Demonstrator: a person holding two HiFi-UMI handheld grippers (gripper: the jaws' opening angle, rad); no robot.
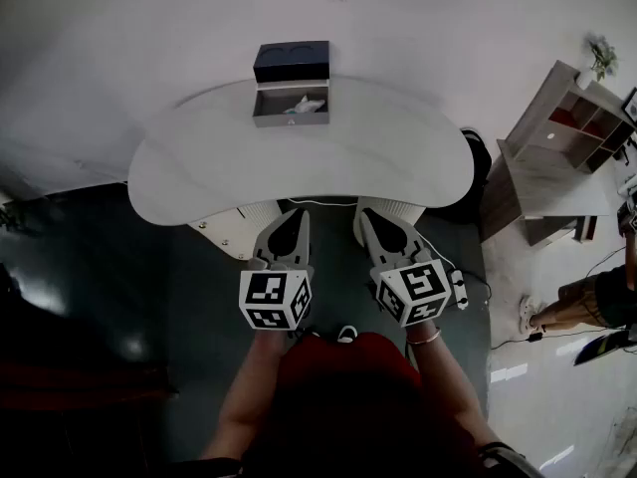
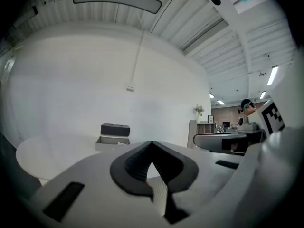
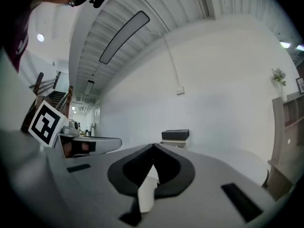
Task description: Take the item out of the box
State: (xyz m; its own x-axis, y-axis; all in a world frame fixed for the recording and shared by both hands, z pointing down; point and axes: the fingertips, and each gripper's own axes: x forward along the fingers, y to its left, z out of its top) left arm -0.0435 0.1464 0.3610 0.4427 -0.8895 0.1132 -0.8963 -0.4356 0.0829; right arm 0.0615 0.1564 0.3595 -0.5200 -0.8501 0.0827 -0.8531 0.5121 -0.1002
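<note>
Grippers are held side by side short of the table's near edge, aimed level towards the box. The left gripper [image 1: 302,214] has its jaws pressed together with nothing between them. The right gripper [image 1: 366,213] is likewise closed and empty. This reads as a ready stance before any reach, and both claws would need to spread before a grasp.

The white table [image 1: 199,157] lies beyond them, bare across its near half. The grey box [image 1: 291,118] sits at its far edge, well apart from both grippers. Its dark lid [image 1: 292,61] is raised behind it, leaving the inside open to approach from above. The item [image 1: 304,105] rests inside the box. It appears pale with a blue touch, but is too small to identify.
</note>
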